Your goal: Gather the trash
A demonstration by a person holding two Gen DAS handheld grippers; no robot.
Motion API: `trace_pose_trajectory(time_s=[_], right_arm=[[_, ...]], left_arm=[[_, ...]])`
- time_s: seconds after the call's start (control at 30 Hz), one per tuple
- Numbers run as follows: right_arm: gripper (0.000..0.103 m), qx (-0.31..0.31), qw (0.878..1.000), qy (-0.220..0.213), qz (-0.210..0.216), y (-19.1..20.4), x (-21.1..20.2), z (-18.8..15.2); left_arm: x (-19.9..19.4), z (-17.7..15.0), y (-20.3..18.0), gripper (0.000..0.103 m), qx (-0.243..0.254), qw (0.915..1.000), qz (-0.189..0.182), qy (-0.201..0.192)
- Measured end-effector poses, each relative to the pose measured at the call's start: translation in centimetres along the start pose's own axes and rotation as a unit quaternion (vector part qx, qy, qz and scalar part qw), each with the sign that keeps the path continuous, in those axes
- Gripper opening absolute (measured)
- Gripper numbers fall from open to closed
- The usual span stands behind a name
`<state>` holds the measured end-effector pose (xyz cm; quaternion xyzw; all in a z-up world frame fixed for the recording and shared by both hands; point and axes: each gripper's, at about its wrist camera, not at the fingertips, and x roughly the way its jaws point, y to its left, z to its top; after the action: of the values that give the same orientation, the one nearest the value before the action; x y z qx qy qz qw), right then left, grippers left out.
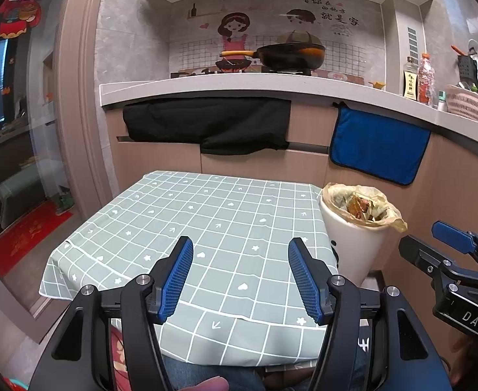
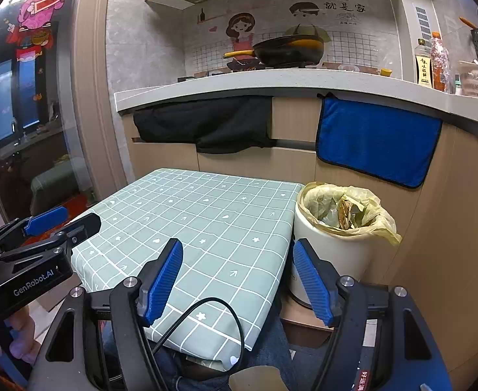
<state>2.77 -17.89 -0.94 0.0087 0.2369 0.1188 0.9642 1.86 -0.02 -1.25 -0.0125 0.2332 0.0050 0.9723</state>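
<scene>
A white trash bin lined with a yellowish bag stands on the floor at the right side of a small table covered by a green checked cloth. Crumpled wrappers and scraps lie inside the bin. My left gripper hangs open above the table's near edge with nothing between its fingers. My right gripper is open too, over the table's near right corner, beside the bin. I see no loose trash on the cloth.
A kitchen counter runs behind with a black wok, bottles and a pink basket. A black cloth and a blue towel hang on the cabinet fronts. A glass door is at left. A black cable loops over the table's near edge.
</scene>
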Motion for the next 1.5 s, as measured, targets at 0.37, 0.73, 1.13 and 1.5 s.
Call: trace_pose_trajectory(time_s=[0.37,0.73,1.13,1.5], right_arm=[[0.07,0.003,1.0,0.001,-0.001,-0.35,-0.09,-0.1],[0.072,0.012,1.0,-0.001,-0.01,-0.12,-0.59,-0.2],[0.072,0.012,1.0,-0.001,-0.01,-0.11,-0.61,-0.23],[0.073,0.015,1.0,0.0,-0.009,-0.39,-0.55,-0.38]], left_arm=[[0.21,-0.14,-0.09,0.061,0.004,1.0,-0.006,0.006],[0.37,-0.18,0.2,0.061,0.007,0.9998,-0.014,0.007],[0.28,-0.28,0.21,0.061,0.008,0.9997,-0.02,0.007],[0.26,-0.43,0.15,0.061,0.009,0.9997,-0.022,0.007]])
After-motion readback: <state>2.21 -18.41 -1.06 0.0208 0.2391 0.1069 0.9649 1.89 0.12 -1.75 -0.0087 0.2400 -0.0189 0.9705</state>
